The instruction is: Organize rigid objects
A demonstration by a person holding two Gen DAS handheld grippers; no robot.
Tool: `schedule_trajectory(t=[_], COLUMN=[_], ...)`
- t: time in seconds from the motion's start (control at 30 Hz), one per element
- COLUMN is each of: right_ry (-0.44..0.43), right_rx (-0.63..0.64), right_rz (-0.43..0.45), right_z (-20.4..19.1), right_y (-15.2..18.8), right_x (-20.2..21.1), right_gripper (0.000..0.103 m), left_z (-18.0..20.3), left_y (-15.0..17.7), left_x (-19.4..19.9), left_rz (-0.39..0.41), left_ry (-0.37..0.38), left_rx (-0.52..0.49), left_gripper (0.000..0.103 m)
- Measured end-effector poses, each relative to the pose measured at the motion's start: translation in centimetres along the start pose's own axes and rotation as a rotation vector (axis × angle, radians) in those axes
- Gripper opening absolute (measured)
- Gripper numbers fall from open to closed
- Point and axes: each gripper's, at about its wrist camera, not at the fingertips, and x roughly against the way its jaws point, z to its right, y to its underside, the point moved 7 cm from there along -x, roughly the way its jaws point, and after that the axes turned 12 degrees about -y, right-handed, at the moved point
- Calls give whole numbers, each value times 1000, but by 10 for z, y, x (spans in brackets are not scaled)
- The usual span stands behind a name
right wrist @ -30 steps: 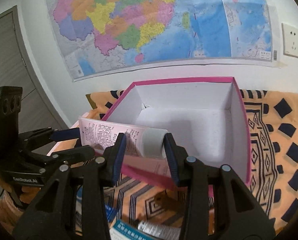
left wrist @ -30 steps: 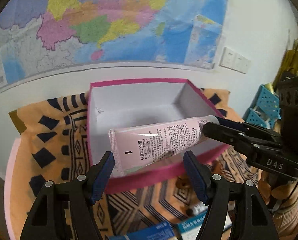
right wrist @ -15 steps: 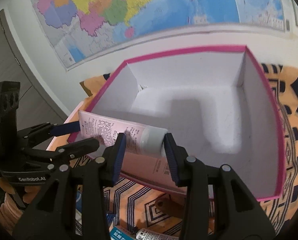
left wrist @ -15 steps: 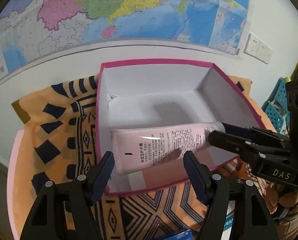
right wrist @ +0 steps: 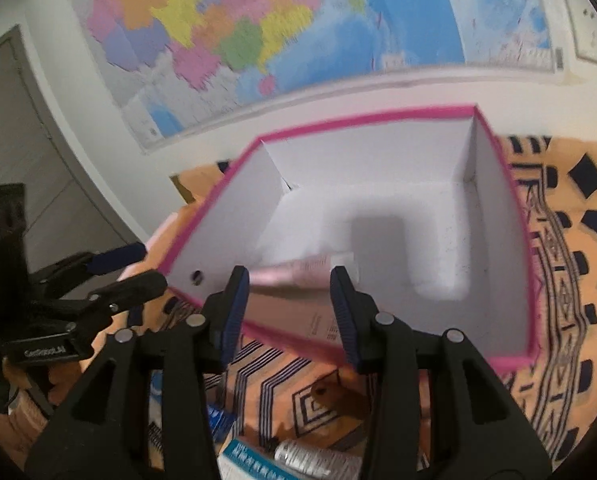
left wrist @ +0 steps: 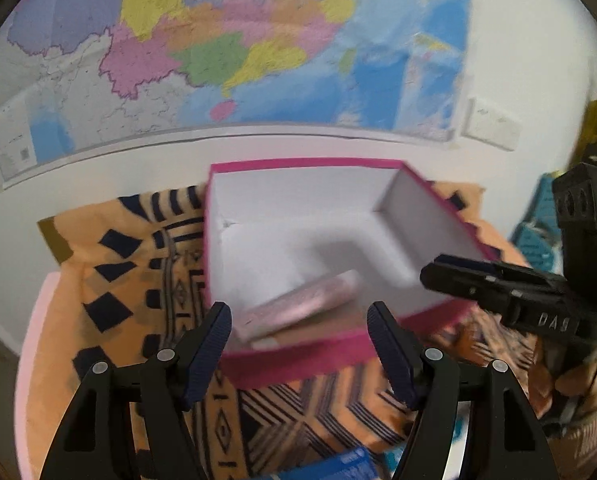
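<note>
- Both tongs stand released over the pink-rimmed box (left wrist: 298, 356): the left gripper (left wrist: 298, 344) has its jaws spread wide with nothing pinched, and the right gripper (right wrist: 290, 304) has its jaws opening, its pads clear of the tube.
- Pink tube (left wrist: 298, 308) lies inside the box on the white floor, near the front wall, slanting; in the right wrist view it shows just beyond the fingertips (right wrist: 298, 274), blurred, so I cannot tell for sure whether it has fully settled.
- Under the box lies an orange cloth (left wrist: 110, 280) with dark blue geometric patterns, covering a pink-edged table (left wrist: 30, 340).
- Behind it is a white wall with a large coloured map (left wrist: 238, 52) and a white wall socket (left wrist: 492, 128); a grey door (right wrist: 22, 152) shows at the left of the right wrist view.
- At the near edge of the cloth lie a blue-and-white carton (right wrist: 254, 464) and a small clear tube (right wrist: 314, 458).
- Writing: "DAS" on the right gripper's body seen from the left wrist view; the lettering on the left gripper's body is too blurred to read, as is the print on the cartons.
- Half a second ago the tube was held up between the two grippers, its cap in the right gripper's jaws; now it has dropped into the box and both grippers are free of it.
</note>
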Motion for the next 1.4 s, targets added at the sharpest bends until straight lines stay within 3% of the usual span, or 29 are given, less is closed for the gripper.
schedule_trajectory(t=[0.1,0.23,0.4,0.57,0.67,0.8,1.13,1.3,1.4], right_ry=[-30,-45,-47,-101,-143,-183,-151,-153,-150], right_rx=[33,42,-5,2,18,31,13,21,34], right_rz=[32,40,-9,-106,-152,-211,-288,-317,-324], right_z=[-12,-15,-13,-32,-46,-62,-62,-65,-68], right_y=[9,35,75,107,115,121,133,136,138], right_x=[29,63,70,41,18,-13,-55,-68,-71], right_gripper=[54,54,54,54,54,54,52,52,51], left_z=[8,22,18,-13,-32,-49,-48,-41,-38], left_y=[15,46,76,101,114,132,151,154,154], left_x=[12,17,11,6,6,6,1,-1,1], left_rz=[5,-24,-83,-136,-159,-193,-238,-254,-255], left_ry=[83,165,165,113,61,46,103,144,150], left_rx=[-7,-19,36,119,151,194,206,203,200], left_gripper=[72,73,73,73,73,73,71,57,55])
